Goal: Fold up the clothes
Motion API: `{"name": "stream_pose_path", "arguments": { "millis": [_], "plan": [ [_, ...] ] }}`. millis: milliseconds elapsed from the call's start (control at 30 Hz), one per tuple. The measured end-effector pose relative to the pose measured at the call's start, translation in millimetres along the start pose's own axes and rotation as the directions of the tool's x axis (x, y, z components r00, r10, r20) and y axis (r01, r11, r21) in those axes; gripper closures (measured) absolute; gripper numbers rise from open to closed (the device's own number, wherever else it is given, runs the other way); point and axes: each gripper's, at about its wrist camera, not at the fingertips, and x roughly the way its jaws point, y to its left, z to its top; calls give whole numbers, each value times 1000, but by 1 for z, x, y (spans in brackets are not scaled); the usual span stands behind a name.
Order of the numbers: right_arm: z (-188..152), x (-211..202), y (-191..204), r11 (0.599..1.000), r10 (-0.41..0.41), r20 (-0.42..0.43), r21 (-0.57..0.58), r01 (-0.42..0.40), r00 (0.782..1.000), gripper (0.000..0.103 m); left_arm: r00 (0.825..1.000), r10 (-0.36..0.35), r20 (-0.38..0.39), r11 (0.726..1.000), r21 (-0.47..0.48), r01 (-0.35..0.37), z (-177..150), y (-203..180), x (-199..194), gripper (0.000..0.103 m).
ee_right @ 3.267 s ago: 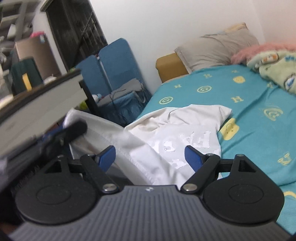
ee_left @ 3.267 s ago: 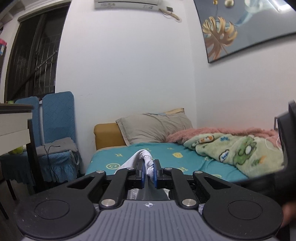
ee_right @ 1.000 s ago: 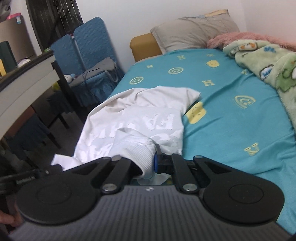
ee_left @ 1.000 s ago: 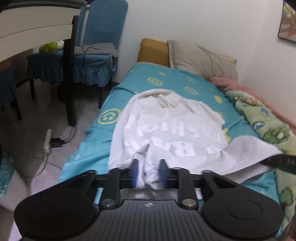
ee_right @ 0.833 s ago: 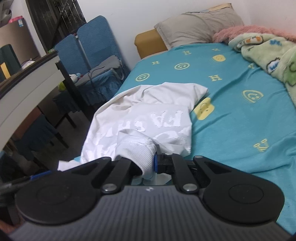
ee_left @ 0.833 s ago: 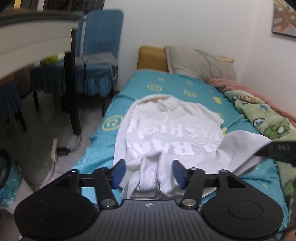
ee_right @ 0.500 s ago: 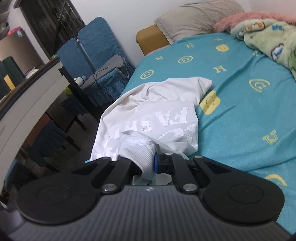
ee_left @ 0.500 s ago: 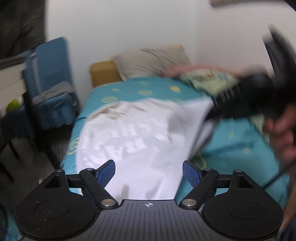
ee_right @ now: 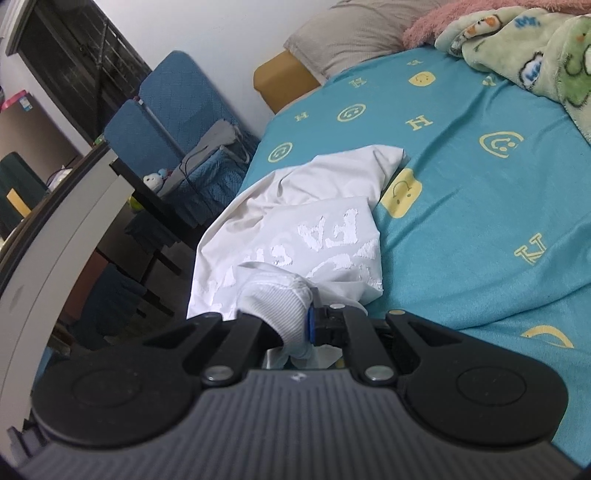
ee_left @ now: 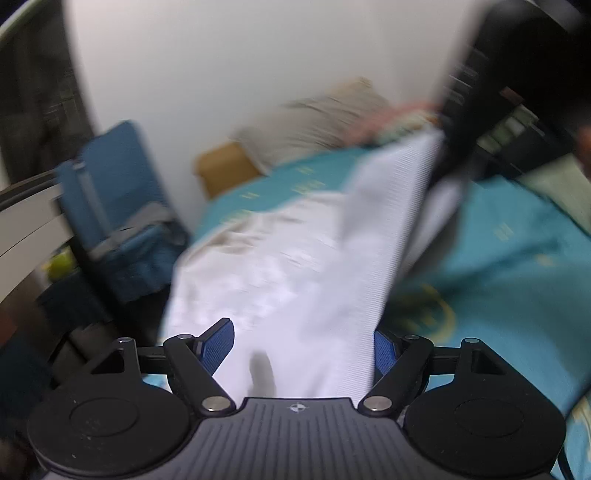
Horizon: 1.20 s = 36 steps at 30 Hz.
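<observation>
Two grippers, one shirt [ee_right: 295, 225] on bed [ee_right: 480, 206]: right gripper [ee_right: 312, 323] fingers clamp its ribbed edge; left gripper [ee_left: 303, 345] fingers just opened, cloth loose between. Mid-regrasp; next I'd pinch w/ left.

Shirt [ee_right: 325, 206] on bed [ee_right: 480, 206]; chairs [ee_right: 173, 110] left; pillow [ee_right: 354, 33] behind

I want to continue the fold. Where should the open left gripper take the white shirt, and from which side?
Probably the near edge of the shirt, which lies between the open jaws of the left gripper. Come from the foot of the bed, along the cloth. The right gripper already pinches one bunched part, so the free edge beside it is the natural second hold.
</observation>
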Motion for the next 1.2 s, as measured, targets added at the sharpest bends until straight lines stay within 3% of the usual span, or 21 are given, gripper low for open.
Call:
{"name": "stream_pose_path", "arguments": {
  "millis": [133, 267, 400, 467, 600, 667, 733, 800, 867, 900, 933, 1000, 1133, 1200],
  "plan": [
    [1, -5, -2, 1000, -9, 46, 18, 8, 999, 96, 997, 72, 39, 990, -123, -67, 7, 25, -11, 24],
    [1, -14, -3, 999, -18, 117, 40, 14, 993, 96, 988, 153, -22, 985, -77, -154, 7, 27, -8, 24],
    [2, -21, -3, 998, -59, 174, 39, 53, 983, 96, 984, 174, 31, 980, -104, -170, 10, 32, -24, 22],
    [1, -22, -5, 997, -76, 190, 46, 68, 979, 96, 978, 210, 19, 971, -122, -206, 11, 37, -26, 18],
    [0, -28, -2, 997, -75, 246, 23, 71, 966, 95, 978, 163, -134, 984, -47, -170, 0, 30, -6, 18],
    [-1, -32, 4, 994, -94, 294, -19, 104, 951, 95, 949, 202, -243, 979, 48, -196, -7, 22, 9, 18],
    [-3, -32, 8, 980, -159, 331, -60, 188, 930, 93, 925, 253, -283, 966, 21, -257, -10, 31, 12, 18],
    [-5, -26, 7, 961, -224, 329, -82, 264, 917, 90, 921, 292, -256, 944, -79, -321, -6, 51, 0, 18],
    [-6, -19, 5, 931, -303, 321, -100, 350, 897, 62, 921, 342, -184, 905, -199, -376, 0, 71, -22, 16],
    [-7, -17, 4, 915, -334, 331, -109, 387, 882, 43, 917, 371, -146, 880, -262, -397, 3, 80, -34, 10],
    [-8, -18, 4, 911, -341, 341, -109, 398, 876, 38, 912, 395, -111, 857, -314, -409, 7, 89, -45, 7],
    [-8, -26, 7, 913, -331, 361, -113, 393, 872, 38, 897, 440, -40, 823, -381, -420, 16, 101, -67, 5],
    [-7, -65, 36, 904, -280, 471, -162, 394, 836, 38, 842, 539, 19, 792, -353, -499, 54, 104, -103, 5],
    [2, -94, 52, 911, -242, 523, -168, 378, 817, 38, 842, 537, 56, 785, -398, -475, 80, 114, -127, 5]
  ]
}}
